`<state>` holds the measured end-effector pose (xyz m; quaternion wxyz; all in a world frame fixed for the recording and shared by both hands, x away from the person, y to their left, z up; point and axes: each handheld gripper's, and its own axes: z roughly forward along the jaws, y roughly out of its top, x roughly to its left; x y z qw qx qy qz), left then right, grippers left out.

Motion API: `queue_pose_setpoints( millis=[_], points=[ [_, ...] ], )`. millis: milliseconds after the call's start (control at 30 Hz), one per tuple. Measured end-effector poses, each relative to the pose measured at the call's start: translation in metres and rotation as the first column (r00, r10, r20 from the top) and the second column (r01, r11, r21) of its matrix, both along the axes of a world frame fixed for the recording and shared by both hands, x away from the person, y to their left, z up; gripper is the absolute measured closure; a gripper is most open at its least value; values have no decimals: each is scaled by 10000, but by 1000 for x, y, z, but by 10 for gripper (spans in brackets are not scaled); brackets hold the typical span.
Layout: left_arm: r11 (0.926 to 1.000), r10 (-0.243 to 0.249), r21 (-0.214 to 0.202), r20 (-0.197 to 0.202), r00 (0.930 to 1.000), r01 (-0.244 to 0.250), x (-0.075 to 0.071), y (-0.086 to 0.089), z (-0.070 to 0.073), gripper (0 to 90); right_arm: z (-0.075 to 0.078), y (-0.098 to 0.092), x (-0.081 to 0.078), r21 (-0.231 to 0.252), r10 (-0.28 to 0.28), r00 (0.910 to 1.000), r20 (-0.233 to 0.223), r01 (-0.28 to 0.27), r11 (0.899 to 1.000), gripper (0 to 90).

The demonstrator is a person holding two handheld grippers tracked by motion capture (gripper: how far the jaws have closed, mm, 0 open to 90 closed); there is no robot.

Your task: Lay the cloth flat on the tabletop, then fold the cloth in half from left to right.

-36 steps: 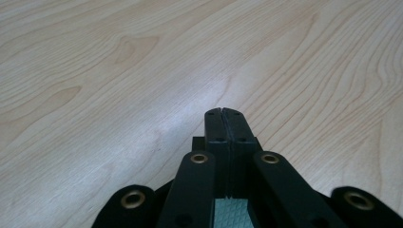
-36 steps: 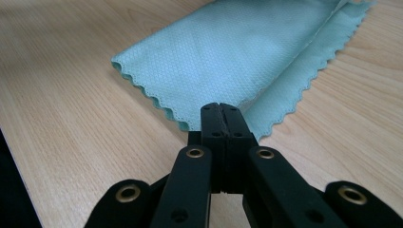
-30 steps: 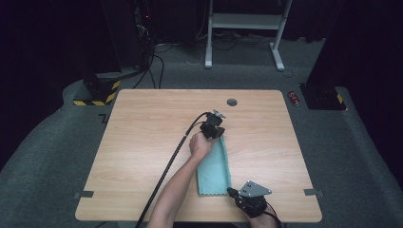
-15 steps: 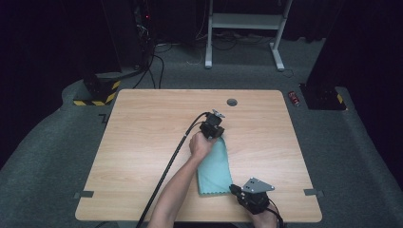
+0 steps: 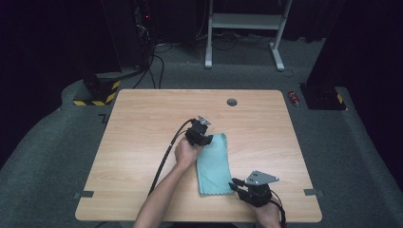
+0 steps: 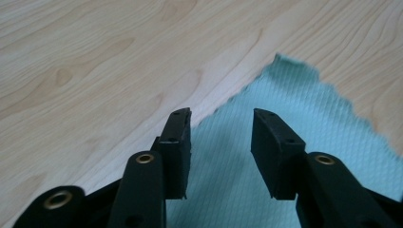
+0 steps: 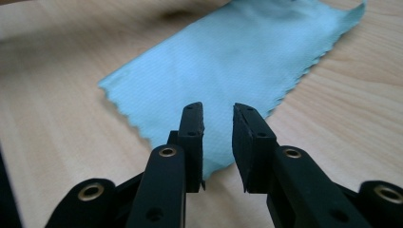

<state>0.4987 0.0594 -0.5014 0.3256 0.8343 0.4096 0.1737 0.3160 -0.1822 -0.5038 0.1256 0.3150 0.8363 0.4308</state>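
Note:
A teal cloth [image 5: 212,164] lies folded into a long strip on the wooden table [image 5: 142,123]. My left gripper [image 5: 207,139] is at the strip's far left corner. Its jaws have just been opening and hang apart over the cloth [image 6: 285,95], with nothing pinched between the fingertips [image 6: 178,128]. My right gripper [image 5: 235,184] is at the near right corner. Its jaws have also just been opening and stand a little apart above the cloth's [image 7: 228,52] scalloped edge, gripping nothing.
The left gripper's black cable [image 5: 164,156] trails back along the forearm. A round grommet hole [image 5: 232,101] sits near the table's far edge. A red can [image 5: 295,98] lies on the floor at the right. A white desk frame [image 5: 247,21] stands beyond.
Both grippers have opened their jaws and let go of the cloth. The left hand has drawn leftward and nearer, off the strip's far end. The cloth lies flat.

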Motion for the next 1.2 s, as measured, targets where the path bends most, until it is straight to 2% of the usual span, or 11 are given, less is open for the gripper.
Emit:
queue_pose_setpoints(
  millis=[133,233,433,567,633,700,733,833,933,1100,1200],
  points=[
    [9995,248,171,-37,9997,-247,-2,8,-4,564,-1,2,11,-120,-273,9996,16,273,9996,704],
    [9976,412,551,-12,9992,-411,-4,13,-8,564,-1,5,16,-164,-211,9997,-123,209,9996,687],
    [9939,853,695,81,9963,-856,-5,24,-7,575,1,4,20,-35,-213,9993,-307,212,9998,672],
    [9911,1031,842,63,9947,-1032,-6,31,-6,580,0,4,23,-224,-167,9993,-336,159,9996,671],
    [9916,1166,557,77,9931,-1169,-8,32,-4,580,-1,5,25,-277,-209,9992,-327,200,9994,665],
    [9942,1033,305,68,9946,-1035,-10,31,-3,572,-2,4,27,-286,-303,9992,-267,296,9992,647],
    [9949,963,283,95,9953,-966,-12,29,-3,563,-2,4,27,-242,-368,9989,-279,361,9991,642],
    [9950,659,734,316,9973,-680,-16,26,-9,537,-3,4,28,-318,-379,9990,-237,371,9988,625],
    [9956,862,346,112,9962,-865,-17,31,-10,531,-3,4,29,-491,-384,9991,-189,374,9981,611],
    [9947,991,260,189,9949,-996,-23,37,-8,517,-8,4,33,-479,-429,9986,-296,415,9980,599],
    [9978,653,94,256,9975,-655,-34,34,-1,512,-9,6,33,-526,-310,9992,-237,297,9982,593]
  ],
)
